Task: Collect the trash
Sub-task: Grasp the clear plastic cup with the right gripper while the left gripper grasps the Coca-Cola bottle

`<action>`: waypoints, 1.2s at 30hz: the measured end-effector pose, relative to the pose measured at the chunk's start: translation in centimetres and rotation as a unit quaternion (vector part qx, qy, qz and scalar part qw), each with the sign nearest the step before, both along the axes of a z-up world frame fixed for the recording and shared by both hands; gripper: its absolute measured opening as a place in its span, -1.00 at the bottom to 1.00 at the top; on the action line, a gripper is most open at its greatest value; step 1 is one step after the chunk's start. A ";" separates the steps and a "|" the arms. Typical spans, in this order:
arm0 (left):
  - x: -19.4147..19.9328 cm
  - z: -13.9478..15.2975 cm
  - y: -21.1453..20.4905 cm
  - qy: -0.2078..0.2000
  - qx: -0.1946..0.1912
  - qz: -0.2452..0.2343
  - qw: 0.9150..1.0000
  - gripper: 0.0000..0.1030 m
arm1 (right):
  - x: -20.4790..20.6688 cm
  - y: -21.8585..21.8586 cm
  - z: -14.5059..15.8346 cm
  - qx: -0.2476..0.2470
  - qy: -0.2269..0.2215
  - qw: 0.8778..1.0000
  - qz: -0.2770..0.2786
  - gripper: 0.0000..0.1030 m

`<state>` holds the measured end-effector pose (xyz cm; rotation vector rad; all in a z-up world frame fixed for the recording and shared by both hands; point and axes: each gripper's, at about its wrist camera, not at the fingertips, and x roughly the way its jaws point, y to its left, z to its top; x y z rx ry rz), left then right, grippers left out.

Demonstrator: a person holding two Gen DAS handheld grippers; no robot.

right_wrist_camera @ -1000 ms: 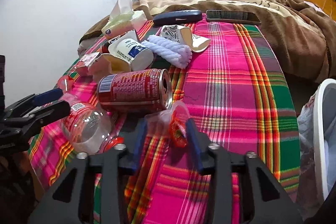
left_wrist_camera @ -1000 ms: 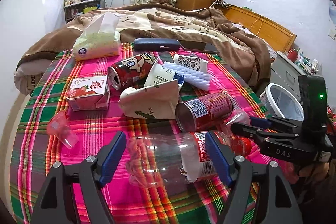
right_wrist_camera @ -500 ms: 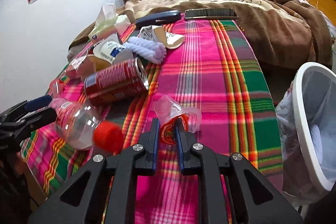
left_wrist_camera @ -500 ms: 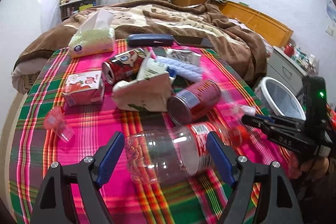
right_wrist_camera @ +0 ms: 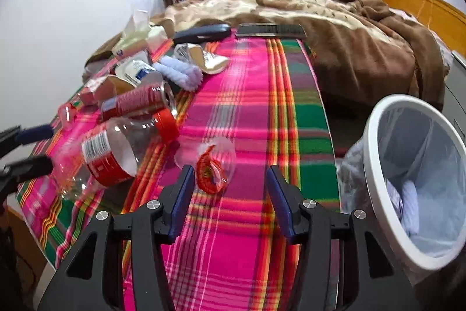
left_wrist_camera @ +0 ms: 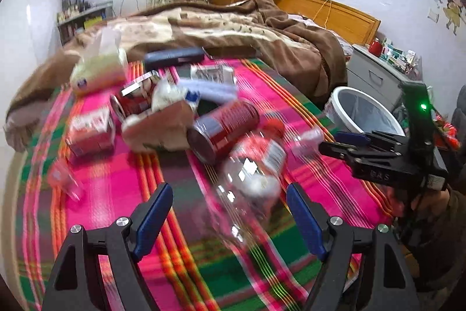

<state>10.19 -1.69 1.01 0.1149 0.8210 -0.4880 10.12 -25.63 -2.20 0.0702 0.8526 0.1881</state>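
Trash cup sits mid-frame as the right gripper opens empty; I'd re-center before squeezing. Left gripper wide, holding nothing.

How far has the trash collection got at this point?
Early. The white bin holds a few pale scraps. Nothing is gripped: the right gripper is opening, the small clear plastic cup with a red label loose before it; the left gripper is open around the clear plastic bottle. The red can, cartons and cups remain.
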 end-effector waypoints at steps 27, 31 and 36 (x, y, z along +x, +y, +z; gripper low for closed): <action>4.7 -5.4 -2.8 0.105 -0.007 -0.012 0.994 0.55 | 3.4 0.9 -1.4 -0.006 0.036 0.994 0.105 0.13; 4.6 -5.7 -3.4 0.108 -0.007 -0.017 0.994 0.53 | 2.8 0.7 -1.3 -0.012 0.032 0.995 0.089 0.06; 4.6 -5.3 -4.2 0.110 -0.013 -0.025 0.994 0.53 | 2.0 0.0 -1.0 -0.010 0.024 0.997 0.074 0.06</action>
